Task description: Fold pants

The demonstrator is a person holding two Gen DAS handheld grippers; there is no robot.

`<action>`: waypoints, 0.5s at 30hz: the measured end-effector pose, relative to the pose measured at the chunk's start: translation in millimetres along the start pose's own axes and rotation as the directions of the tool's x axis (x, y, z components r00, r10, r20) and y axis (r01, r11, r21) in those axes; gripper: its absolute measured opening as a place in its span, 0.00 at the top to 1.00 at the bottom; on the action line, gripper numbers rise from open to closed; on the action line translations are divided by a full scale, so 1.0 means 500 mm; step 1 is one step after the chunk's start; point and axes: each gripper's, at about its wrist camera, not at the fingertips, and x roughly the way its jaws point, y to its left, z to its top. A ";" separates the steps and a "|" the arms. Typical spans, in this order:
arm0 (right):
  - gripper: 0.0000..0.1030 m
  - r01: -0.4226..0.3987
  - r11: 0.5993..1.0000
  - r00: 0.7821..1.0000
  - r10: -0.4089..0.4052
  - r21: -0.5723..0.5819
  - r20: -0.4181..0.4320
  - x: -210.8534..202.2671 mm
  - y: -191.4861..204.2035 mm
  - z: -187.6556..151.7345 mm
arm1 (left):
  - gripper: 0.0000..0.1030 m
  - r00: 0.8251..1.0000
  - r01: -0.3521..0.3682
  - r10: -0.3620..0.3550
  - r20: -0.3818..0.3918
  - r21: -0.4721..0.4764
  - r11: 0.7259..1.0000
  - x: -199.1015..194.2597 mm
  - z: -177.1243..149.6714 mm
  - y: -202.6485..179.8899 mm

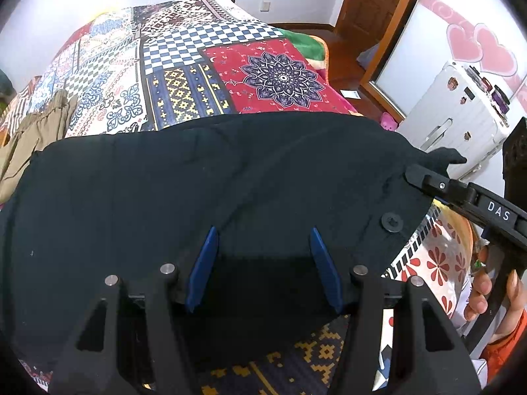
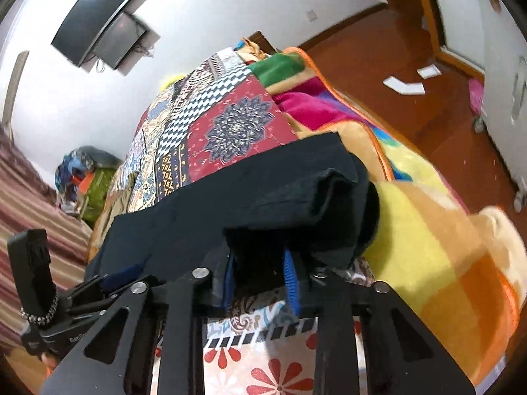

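Black pants [image 1: 204, 181] lie spread across the near part of a patchwork bedspread [image 1: 184, 65]. My left gripper [image 1: 263, 237] has its blue pads wide apart with the pants' near edge lying between them. A black button [image 1: 392, 222] shows near the pants' right corner. My right gripper [image 1: 428, 177] reaches in at that corner in the left wrist view. In the right wrist view the right gripper [image 2: 260, 256] has the bunched pants [image 2: 263, 191] edge between its blue pads; the tips are hidden in the cloth. The left gripper [image 2: 112, 279] shows at lower left.
Tan pants [image 1: 36, 131] lie on the bed at far left. A bright fleece blanket [image 2: 428, 230] hangs off the bed's right side. A white suitcase [image 1: 461, 121] stands on the wood floor at right. Papers [image 2: 405, 85] lie on the floor.
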 end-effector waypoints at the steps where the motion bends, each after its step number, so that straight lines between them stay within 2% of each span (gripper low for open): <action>1: 0.78 0.001 1.000 1.000 -0.001 0.018 -0.010 -0.002 -0.005 -0.005 | 0.43 1.000 -0.002 0.002 0.002 0.002 1.000 -0.001 -0.001 0.000; 4: 0.78 0.003 0.999 1.000 -0.002 0.053 -0.021 -0.011 -0.015 -0.014 | 0.43 1.000 0.001 -0.001 0.008 0.001 1.000 -0.002 -0.003 0.000; 8: 0.72 0.001 0.992 0.999 0.004 0.124 -0.039 -0.021 -0.033 -0.027 | 0.43 1.000 0.009 -0.009 0.013 -0.003 1.000 -0.002 -0.003 0.003; 10: 0.71 0.011 0.992 0.999 -0.005 0.127 -0.045 -0.017 -0.032 -0.029 | 0.42 1.000 0.014 -0.014 0.015 -0.002 1.000 -0.002 -0.004 0.003; 14: 0.60 0.021 0.993 0.998 -0.014 0.114 -0.059 -0.010 -0.019 -0.022 | 0.41 1.000 0.020 -0.020 0.020 0.000 1.000 -0.003 -0.006 0.003; 15: 0.59 0.027 0.994 0.998 -0.021 0.109 -0.063 -0.014 -0.016 -0.023 | 0.41 0.999 0.023 -0.023 0.021 -0.002 1.000 -0.004 -0.007 0.005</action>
